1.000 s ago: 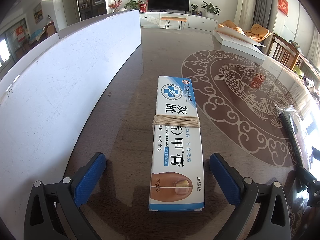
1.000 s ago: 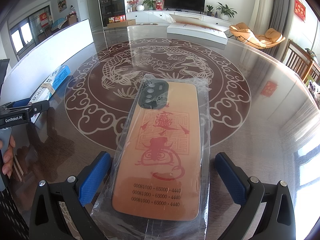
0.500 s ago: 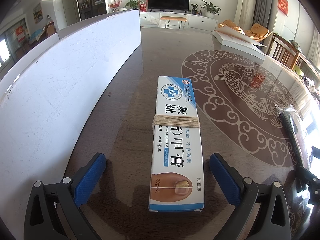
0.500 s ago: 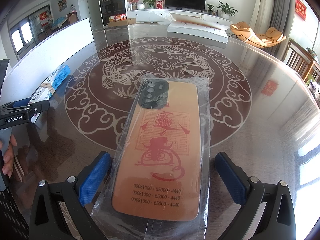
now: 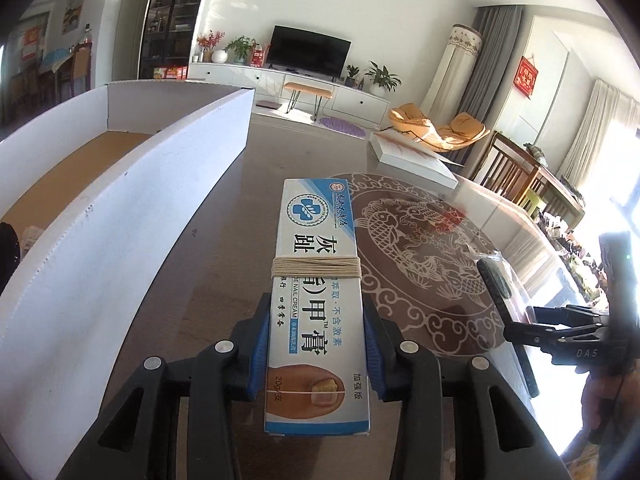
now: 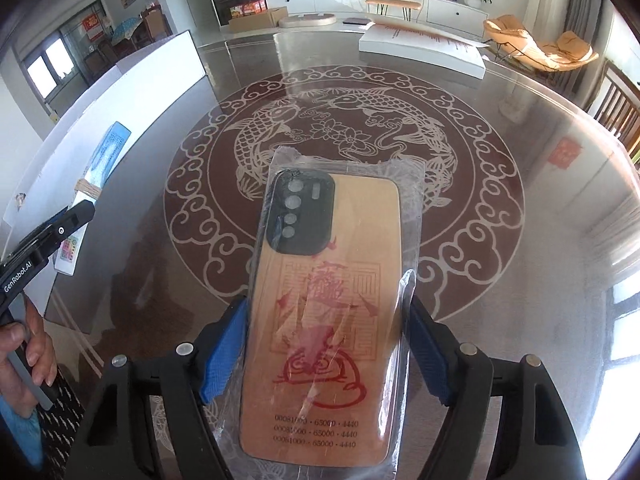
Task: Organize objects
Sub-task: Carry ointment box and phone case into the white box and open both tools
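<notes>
The nail cream box [image 5: 318, 312] sits pinched by its long sides in the closing left tool [image 5: 316, 354], lifted beside the open white carton [image 5: 132, 184], likely its destination; the right tool [image 6: 320, 354] closes on the bagged phone case [image 6: 324, 320] above the counter [image 6: 520, 280].

Sunlit living room [image 5: 440, 40], television [image 5: 310, 50], curtains [image 5: 486, 64]

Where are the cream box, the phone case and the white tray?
cream box [image 5: 316, 280], left wrist view, on its string wrap.
phone case [image 6: 324, 320], right wrist view, on its tan back.
white tray [image 5: 132, 208], left wrist view, on its near wall.
</notes>
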A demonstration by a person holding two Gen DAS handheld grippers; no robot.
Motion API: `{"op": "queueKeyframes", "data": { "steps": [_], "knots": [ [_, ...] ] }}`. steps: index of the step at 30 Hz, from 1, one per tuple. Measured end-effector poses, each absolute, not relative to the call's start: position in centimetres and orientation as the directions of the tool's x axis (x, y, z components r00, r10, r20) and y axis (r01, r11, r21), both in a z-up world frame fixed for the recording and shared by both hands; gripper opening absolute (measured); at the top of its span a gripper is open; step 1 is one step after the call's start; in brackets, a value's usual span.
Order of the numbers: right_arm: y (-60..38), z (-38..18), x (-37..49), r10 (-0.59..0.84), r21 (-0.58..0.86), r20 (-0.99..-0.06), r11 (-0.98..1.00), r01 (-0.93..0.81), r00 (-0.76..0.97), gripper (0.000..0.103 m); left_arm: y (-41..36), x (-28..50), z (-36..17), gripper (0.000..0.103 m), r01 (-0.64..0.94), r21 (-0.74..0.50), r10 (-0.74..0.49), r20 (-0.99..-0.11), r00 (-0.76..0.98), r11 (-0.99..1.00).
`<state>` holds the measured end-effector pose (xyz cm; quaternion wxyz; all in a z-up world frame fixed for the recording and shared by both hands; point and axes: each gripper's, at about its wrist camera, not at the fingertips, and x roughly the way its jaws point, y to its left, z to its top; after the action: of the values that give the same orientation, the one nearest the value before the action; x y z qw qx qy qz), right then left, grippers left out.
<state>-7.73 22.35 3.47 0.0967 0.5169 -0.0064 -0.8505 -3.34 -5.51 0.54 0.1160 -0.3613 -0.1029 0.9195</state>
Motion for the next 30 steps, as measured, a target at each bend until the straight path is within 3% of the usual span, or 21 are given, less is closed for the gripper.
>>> {"op": "queueKeyframes", "data": {
  "steps": [4, 8, 13, 20, 22, 24, 27, 30],
  "knots": [
    [19.5, 7.8, -8.2, -0.279, 0.200, -0.814, -0.958, 0.204, -0.510, 0.076, -9.2, -1.3, 4.8, 0.040, -0.100, -0.330, 0.286, -0.582, -0.761, -0.939],
    [11.7, 13.0, -10.1, -0.433, 0.273, -0.722, -0.895, 0.353, -0.539, 0.076, -14.7, -1.2, 9.2, 0.040, -0.013, -0.229, 0.144, -0.564, -0.813, -0.973],
    [-2.1, 17.1, -13.3, -0.598, 0.296, -0.637, -0.773, 0.562, -0.487, 0.077, -22.9, -3.9, 8.2, 0.040, 0.176, -0.107, -0.054, -0.690, -0.722, -0.978],
    [-17.7, 12.4, -18.2, -0.573, 0.240, -0.739, -0.716, 0.655, -0.356, 0.077, -27.2, -5.6, 4.2, 0.042, 0.291, -0.010, -0.160, -0.818, -0.552, -0.957],
    [-20.4, 9.6, -19.0, -0.530, 0.253, -0.802, -0.719, 0.647, -0.276, 0.078, -27.4, -5.5, 3.8, 0.053, 0.303, 0.016, -0.183, -0.827, -0.532, -0.953],
    [-21.3, 7.2, -19.8, -0.511, 0.315, -0.841, -0.730, 0.607, -0.179, 0.078, -27.4, -5.1, 3.9, 0.076, 0.313, 0.027, -0.198, -0.824, -0.531, -0.949],
    [-20.2, 7.1, -19.3, -0.556, 0.365, -0.812, -0.719, 0.592, -0.175, 0.078, -27.0, -4.3, 4.6, 0.095, 0.311, 0.044, -0.221, -0.795, -0.564, -0.950],
    [-18.7, 8.6, -18.1, -0.535, 0.299, -0.811, -0.728, 0.617, -0.239, 0.091, -26.4, -3.6, 5.5, 0.103, 0.328, 0.027, -0.225, -0.781, -0.583, -0.944]
  ]
}}
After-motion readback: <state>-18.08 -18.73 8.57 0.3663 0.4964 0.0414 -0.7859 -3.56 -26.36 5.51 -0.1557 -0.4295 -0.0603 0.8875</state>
